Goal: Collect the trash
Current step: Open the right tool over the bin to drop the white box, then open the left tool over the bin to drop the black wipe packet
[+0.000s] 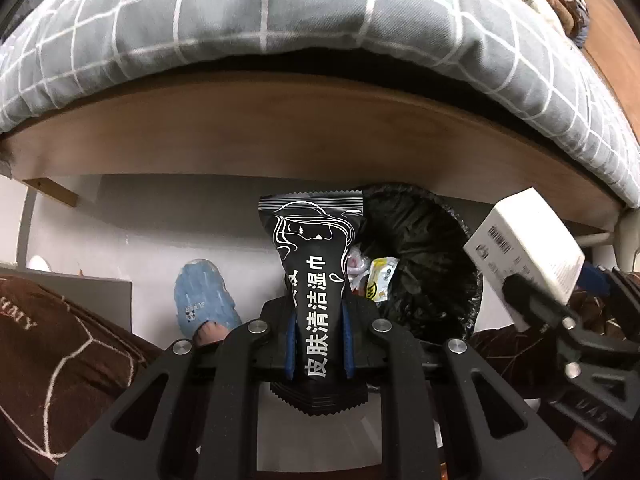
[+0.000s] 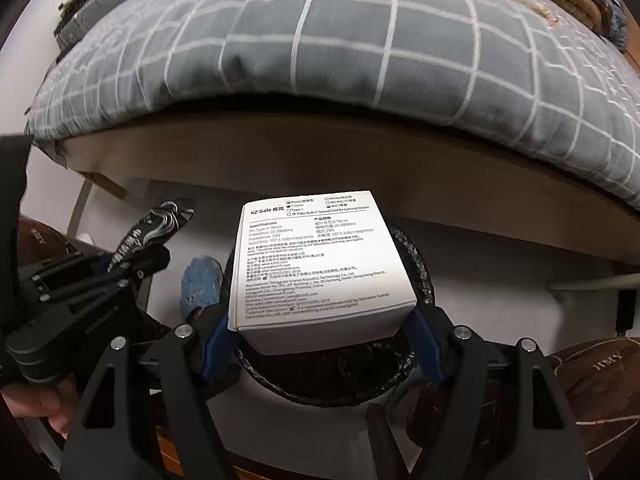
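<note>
Now the left tongs [image 1: 319,332] grip a black wipes packet [image 1: 316,280] at lower centre; the right tongs [image 2: 320,340] clamp a white box [image 2: 316,268] over the bin [image 2: 416,280].

Both grippers are matte black, built of triangular cut-out struts joined by round silver screw heads. The left gripper [image 1: 319,344] has blue pads lining its jaws; the right gripper [image 2: 324,344] has the same. The person wears brown trousers [image 1: 60,360] with thin pale line patterns and lettering, and a blue slipper [image 1: 204,300] bearing small print.
</note>
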